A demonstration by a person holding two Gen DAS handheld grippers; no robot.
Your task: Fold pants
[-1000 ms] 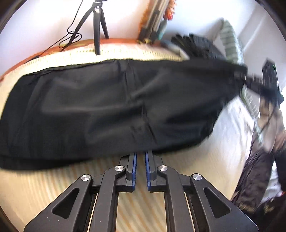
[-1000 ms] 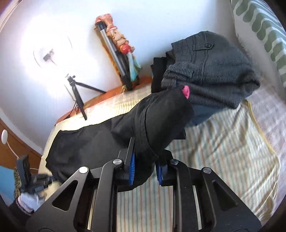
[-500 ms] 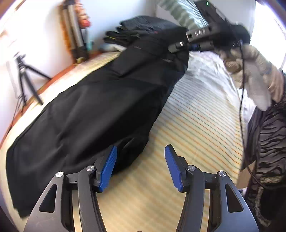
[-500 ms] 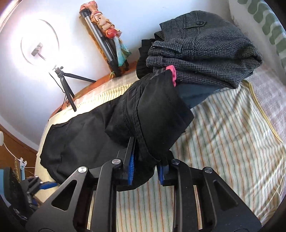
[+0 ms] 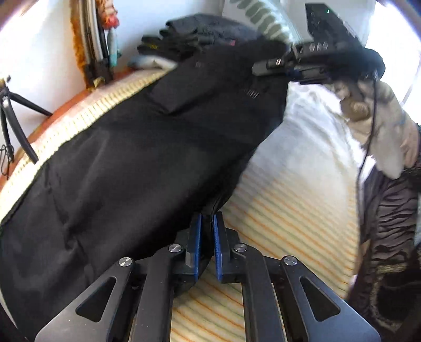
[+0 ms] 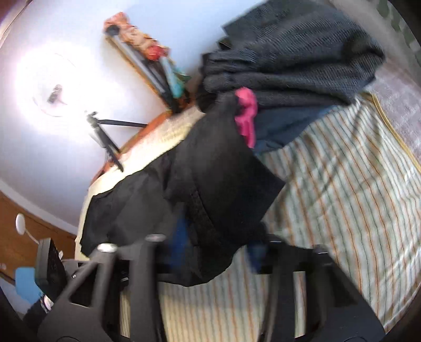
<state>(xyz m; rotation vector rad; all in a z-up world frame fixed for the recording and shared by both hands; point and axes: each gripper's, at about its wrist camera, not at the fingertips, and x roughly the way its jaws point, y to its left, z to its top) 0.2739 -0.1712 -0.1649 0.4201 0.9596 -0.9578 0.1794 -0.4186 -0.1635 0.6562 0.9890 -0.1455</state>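
Black pants (image 5: 126, 163) lie lengthwise on a striped bed (image 5: 284, 215). My left gripper (image 5: 208, 236) is shut on the near edge of the pants around mid-length. In the left wrist view my right gripper (image 5: 286, 69) is at the raised waist end, far right. In the right wrist view the pants' waist (image 6: 218, 173), with a pink tag (image 6: 247, 115), drapes between my right gripper's fingers (image 6: 215, 242), which now stand wide apart in a blurred frame.
A stack of folded dark and grey clothes (image 6: 289, 58) sits at the head of the bed beside a green-patterned pillow (image 5: 260, 21). A tripod (image 6: 105, 136) stands by the white wall. The person's patterned clothing (image 5: 389, 226) is at the right.
My left gripper, open half a second ago, has closed on the pants' near edge. My right gripper's fingers have spread apart from the waist; the right view is blurred with motion.
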